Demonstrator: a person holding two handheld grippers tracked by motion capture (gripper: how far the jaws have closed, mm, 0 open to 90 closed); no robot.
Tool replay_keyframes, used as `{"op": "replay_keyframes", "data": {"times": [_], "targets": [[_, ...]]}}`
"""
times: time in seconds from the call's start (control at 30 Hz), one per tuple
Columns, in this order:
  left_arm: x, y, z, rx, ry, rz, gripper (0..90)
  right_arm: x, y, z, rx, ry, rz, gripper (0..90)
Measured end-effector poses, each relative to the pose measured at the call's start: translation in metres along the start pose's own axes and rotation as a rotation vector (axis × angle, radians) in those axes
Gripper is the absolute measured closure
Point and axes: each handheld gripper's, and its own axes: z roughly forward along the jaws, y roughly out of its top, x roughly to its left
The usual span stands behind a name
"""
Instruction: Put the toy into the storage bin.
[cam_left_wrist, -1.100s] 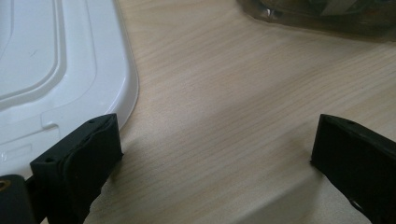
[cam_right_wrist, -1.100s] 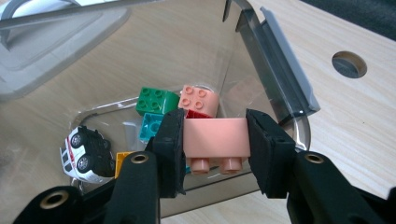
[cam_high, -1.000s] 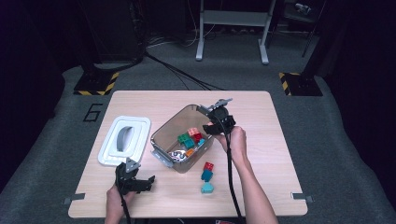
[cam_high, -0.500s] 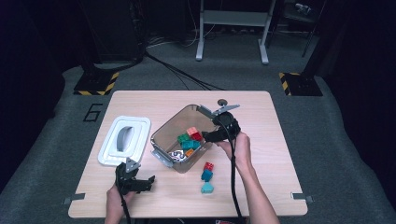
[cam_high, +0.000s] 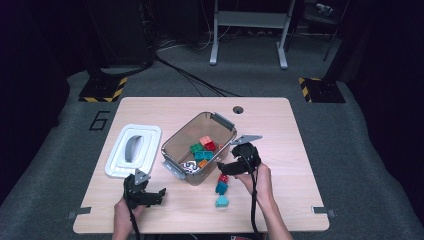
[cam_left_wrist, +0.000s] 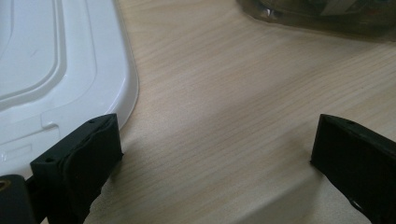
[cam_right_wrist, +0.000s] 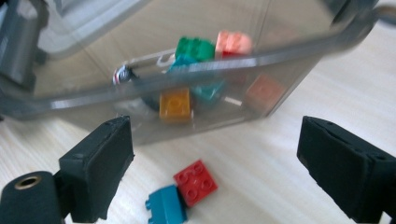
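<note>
Wooden bench (cam_high: 310, 150) carrying a clear bin (cam_high: 200, 145) of bricks. My right gripper (cam_right_wrist: 219, 168) hovers, jaws wide, over the red brick (cam_right_wrist: 196, 182) beside the bin, likely the next pick: lower, then close. My left gripper (cam_left_wrist: 215, 154) idles with jaws wide near the white lid (cam_left_wrist: 56, 70).

- The left claw (cam_high: 155, 194) is black, with two thick black jaws that have flat ends and tiny holes in them.
- The right claw (cam_high: 223, 167) is black too, and its jaws are chunky blocks.
- A grey three-cornered plate (cam_high: 245, 139) sits on top of it.
- A thin black cable (cam_high: 253, 200) hangs from it.
- A round black knob (cam_right_wrist: 28, 196) has a brass hole.
- The person's forearms are bare.
</note>
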Motion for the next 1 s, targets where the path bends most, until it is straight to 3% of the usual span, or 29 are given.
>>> {"op": "replay_keyframes", "data": {"times": [0.03, 0.37, 0.77, 1.0], "targets": [[0.000, 0.000, 0.000, -0.001, 0.001, 0.001, 1.6, 0.002, -0.010, 0.005, 0.019, 0.004, 0.025, 9.1], [0.000, 0.000, 0.000, -0.002, 0.003, -0.001, 1.6, 0.009, -0.051, 0.032, 0.089, 0.029, 0.056, 5.6], [0.000, 0.000, 0.000, -0.002, 0.004, -0.001, 1.6, 0.033, -0.079, 0.030, 0.093, 0.048, 0.025, 6.0], [0.000, 0.000, 0.000, -0.002, 0.004, -0.001, 1.6, 0.050, -0.096, 0.023, 0.071, 0.038, 0.028, 22.8]]}}
